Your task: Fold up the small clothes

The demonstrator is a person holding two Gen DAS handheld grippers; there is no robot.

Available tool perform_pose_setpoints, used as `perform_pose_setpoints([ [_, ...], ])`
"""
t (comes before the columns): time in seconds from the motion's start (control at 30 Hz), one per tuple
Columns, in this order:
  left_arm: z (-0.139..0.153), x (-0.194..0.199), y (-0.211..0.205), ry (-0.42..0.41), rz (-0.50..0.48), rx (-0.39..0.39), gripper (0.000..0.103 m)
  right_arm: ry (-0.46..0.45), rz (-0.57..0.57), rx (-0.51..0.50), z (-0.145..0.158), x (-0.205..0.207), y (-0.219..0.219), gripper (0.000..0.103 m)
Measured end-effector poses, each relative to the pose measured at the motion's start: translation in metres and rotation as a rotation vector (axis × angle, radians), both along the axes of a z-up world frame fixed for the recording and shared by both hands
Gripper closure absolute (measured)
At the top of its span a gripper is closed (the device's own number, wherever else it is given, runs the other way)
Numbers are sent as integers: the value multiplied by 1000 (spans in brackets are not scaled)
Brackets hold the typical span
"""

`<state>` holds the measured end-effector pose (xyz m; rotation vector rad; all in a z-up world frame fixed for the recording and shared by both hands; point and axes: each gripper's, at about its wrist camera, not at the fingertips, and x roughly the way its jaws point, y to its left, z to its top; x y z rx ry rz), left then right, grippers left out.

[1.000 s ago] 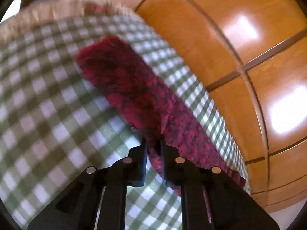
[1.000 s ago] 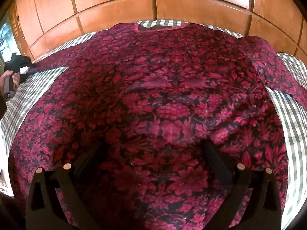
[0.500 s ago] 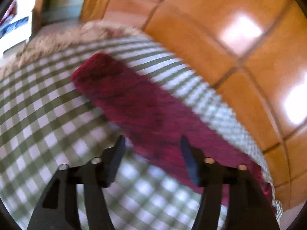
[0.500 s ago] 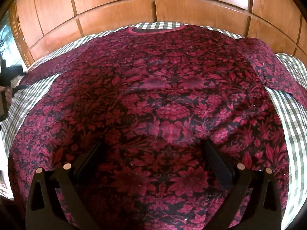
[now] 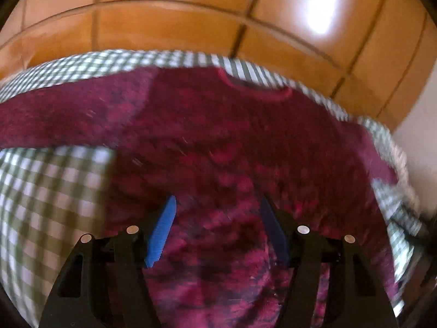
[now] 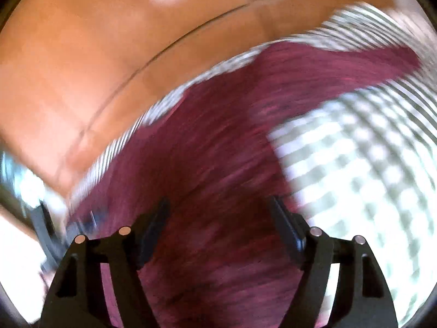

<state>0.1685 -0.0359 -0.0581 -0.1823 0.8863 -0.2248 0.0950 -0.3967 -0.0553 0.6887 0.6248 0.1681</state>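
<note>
A dark red floral long-sleeved top (image 5: pixel 218 142) lies spread flat on a green-and-white checked cloth (image 5: pixel 49 196), neckline at the far side and one sleeve stretched to the left. My left gripper (image 5: pixel 217 213) is open and empty above the top's body. The top also shows in the right wrist view (image 6: pixel 218 164), blurred, with a sleeve running to the upper right. My right gripper (image 6: pixel 218 213) is open and empty above the garment's body.
A wooden panelled wall (image 5: pixel 191 22) stands behind the cloth and shows in the right wrist view (image 6: pixel 95 68) too. The checked cloth (image 6: pixel 355 164) lies bare to the right of the top. Both views are motion-blurred.
My left gripper has let go of the sleeve, opened, and swung over the top's body. My right gripper, open throughout, has swung fast, now facing the right sleeve side.
</note>
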Motion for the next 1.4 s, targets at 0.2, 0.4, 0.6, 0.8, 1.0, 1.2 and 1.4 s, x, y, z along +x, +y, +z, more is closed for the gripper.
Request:
perform_pose_setpoints([
  [0.2, -16, -1, -4, 6, -24, 0, 26, 11, -305, 347, -42, 24, -142, 27],
  [0.4, -18, 0, -8, 3, -45, 2, 18, 9, -464, 432, -53, 59, -204, 45],
  [0.6, -19, 4, -14, 7, -63, 12, 12, 79, -488, 343, -41, 99, -231, 61],
  [0.8, -19, 3, -14, 8, -65, 15, 11, 99, -523, 49, -14, 74, -231, 95],
  [1.0, -20, 4, -14, 8, -72, 17, 9, 201, -593, -26, -44, 69, -239, 94],
  [1.2, -19, 5, -12, 8, -74, 13, 9, 154, -546, 24, -32, 57, -222, 39],
  [1.4, -8, -3, -2, 0, -27, 3, 9, 124, -154, 10, -17, 41, -133, 36],
])
